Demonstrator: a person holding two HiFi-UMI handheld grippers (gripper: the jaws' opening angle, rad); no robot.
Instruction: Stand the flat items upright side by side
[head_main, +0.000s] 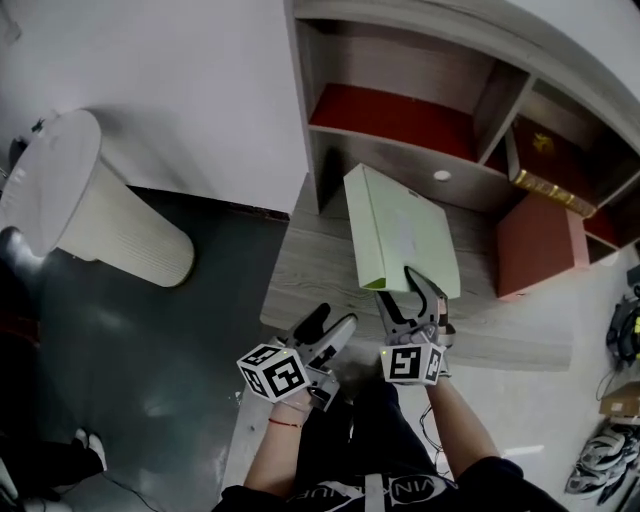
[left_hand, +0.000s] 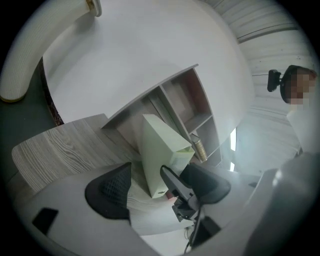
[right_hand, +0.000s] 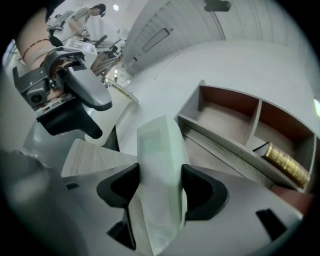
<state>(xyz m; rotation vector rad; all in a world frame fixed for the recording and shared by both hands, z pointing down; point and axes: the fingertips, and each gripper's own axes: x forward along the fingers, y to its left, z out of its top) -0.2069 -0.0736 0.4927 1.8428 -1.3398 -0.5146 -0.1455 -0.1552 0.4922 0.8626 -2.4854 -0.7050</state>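
We hold the green box (head_main: 400, 225) w/ the R gripper (head_main: 422, 285): both pads press on its near edge. The box is tilted over the desk (head_main: 310, 270), at 12 o'clock from this gripper, in front of the shelf (head_main: 400, 150). L gripper (head_main: 333, 322), at 9 o'clock, has jaws apart, nothing between.

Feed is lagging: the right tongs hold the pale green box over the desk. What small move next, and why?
Probably roll the right tongs to tip the pale green box upright: they clamp its near end, it hangs tilted over the desk, short of the red box by the shelf.
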